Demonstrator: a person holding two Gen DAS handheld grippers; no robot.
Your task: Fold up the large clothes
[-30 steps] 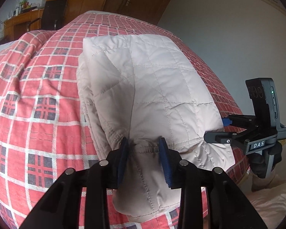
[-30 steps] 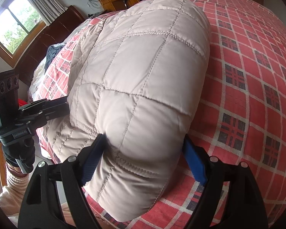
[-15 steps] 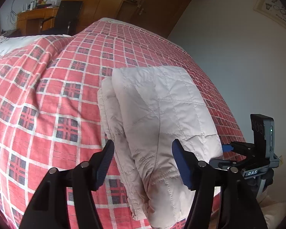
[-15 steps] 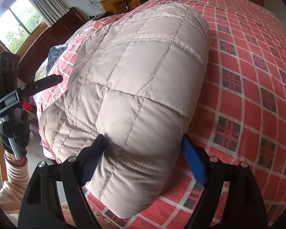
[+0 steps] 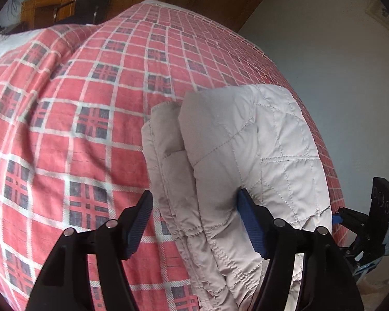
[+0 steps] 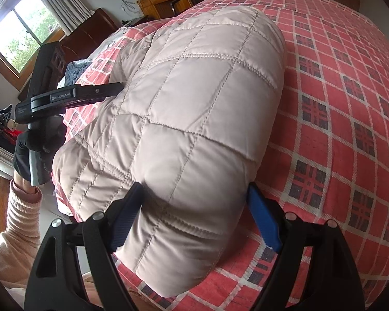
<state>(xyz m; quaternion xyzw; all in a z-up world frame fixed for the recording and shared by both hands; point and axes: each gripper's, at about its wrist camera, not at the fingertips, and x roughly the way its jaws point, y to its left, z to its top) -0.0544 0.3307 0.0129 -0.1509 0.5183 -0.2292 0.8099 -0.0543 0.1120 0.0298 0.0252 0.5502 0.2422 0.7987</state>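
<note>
Left wrist view: the folded jacket (image 5: 236, 160) lies on the red checked bed (image 5: 90, 98). The left gripper (image 5: 194, 220) has its fingers spread wide around the near edge. Right wrist view: the right gripper (image 6: 194, 215) is spread too, the jacket's bottom edge cut off.

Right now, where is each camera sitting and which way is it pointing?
Left wrist: on the left gripper, open, looking along the red checked bedspread past the folded quilted jacket; the right gripper shows at right.
Right wrist: on the right gripper, open around the jacket's near end, facing the window; the left gripper, gloved hand and sleeve show.
Shared: jacket, bedspread.
</note>
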